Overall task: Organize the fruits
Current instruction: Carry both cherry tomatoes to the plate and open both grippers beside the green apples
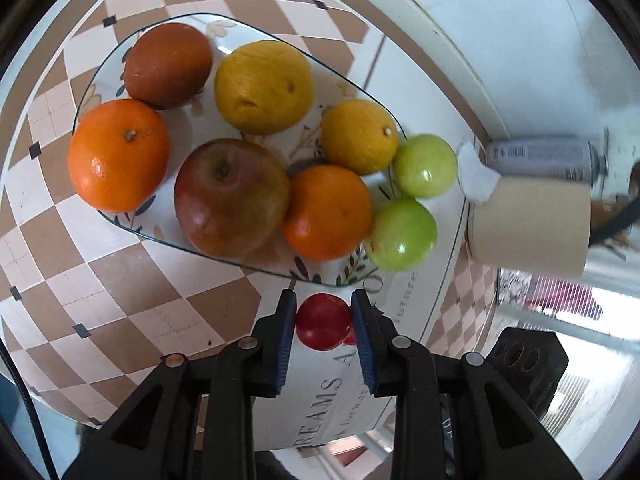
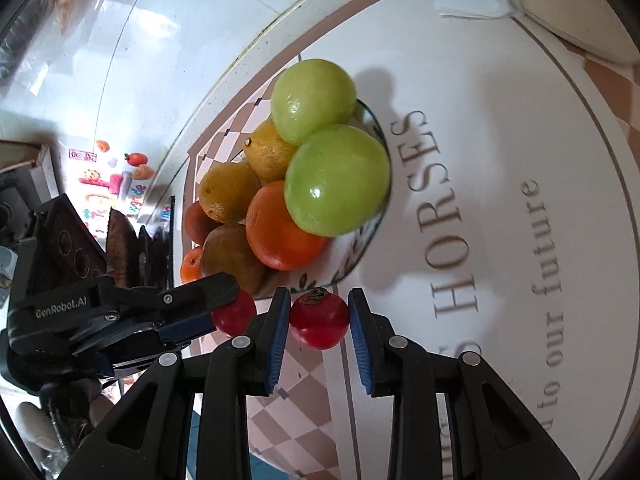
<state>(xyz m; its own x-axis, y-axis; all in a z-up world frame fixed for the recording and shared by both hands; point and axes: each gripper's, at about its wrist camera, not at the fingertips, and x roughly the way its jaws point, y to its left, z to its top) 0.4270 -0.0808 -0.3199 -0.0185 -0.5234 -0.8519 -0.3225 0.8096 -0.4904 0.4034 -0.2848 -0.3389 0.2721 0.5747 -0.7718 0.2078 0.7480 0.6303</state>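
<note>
My left gripper [image 1: 324,312] is shut on a small red fruit [image 1: 322,322], held just short of the near rim of a flower-patterned plate [image 1: 120,216]. On the plate lie two oranges [image 1: 118,154], a red-green apple [image 1: 230,198], two yellow citrus fruits [image 1: 264,86], a brown fruit [image 1: 168,64] and two green fruits [image 1: 402,236]. My right gripper [image 2: 319,312] is shut on another small red fruit [image 2: 319,320] with a dried calyx, beside the same plate [image 2: 352,256]. In the right wrist view the left gripper [image 2: 224,308] comes in from the left with its red fruit [image 2: 234,314].
The plate sits on a tablecloth [image 1: 132,280] with brown checks and printed lettering [image 2: 452,216]. A beige paper roll [image 1: 532,228] and a grey spray can [image 1: 540,158] lie at the table's right side in the left wrist view. Beyond the table edge is white floor [image 2: 120,60].
</note>
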